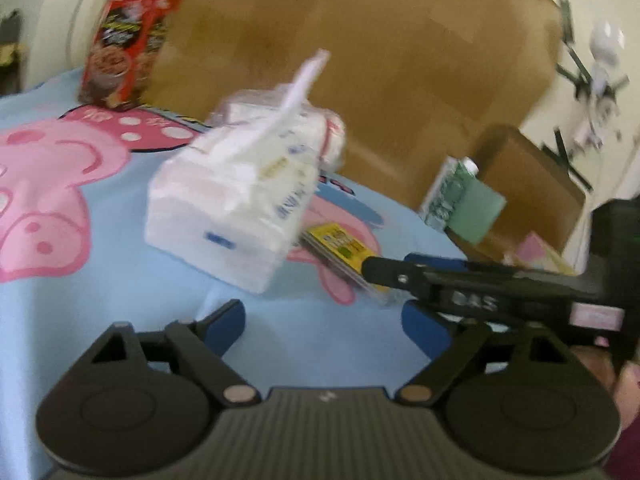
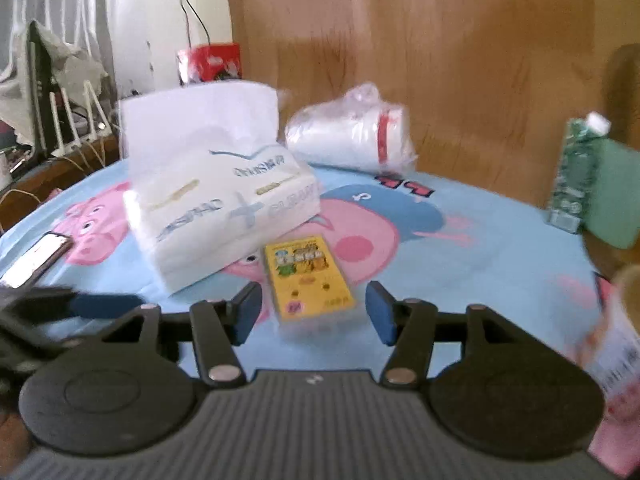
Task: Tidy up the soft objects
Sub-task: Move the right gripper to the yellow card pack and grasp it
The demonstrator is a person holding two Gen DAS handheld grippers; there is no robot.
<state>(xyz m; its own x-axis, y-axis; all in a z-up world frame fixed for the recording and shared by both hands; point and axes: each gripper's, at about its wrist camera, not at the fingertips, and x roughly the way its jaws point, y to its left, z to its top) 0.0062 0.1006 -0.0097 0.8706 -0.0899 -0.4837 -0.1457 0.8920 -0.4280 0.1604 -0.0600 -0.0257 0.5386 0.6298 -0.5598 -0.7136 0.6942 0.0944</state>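
Both tongs apart, empty. Right gripper (image 2: 312, 312) straddles the card pack (image 2: 308, 280), long axis pointing away; tissue pack (image 2: 224, 204) lies ahead-left, nearer left gripper (image 1: 324, 320).

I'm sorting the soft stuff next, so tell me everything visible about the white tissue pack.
The white soft-plastic tissue pack is a squashy rectangular block with blue and gold print, too blurred to read. A white tissue sheet stands up from its top. It lies on the light blue cartoon-pig cloth, beside the small yellow card box.
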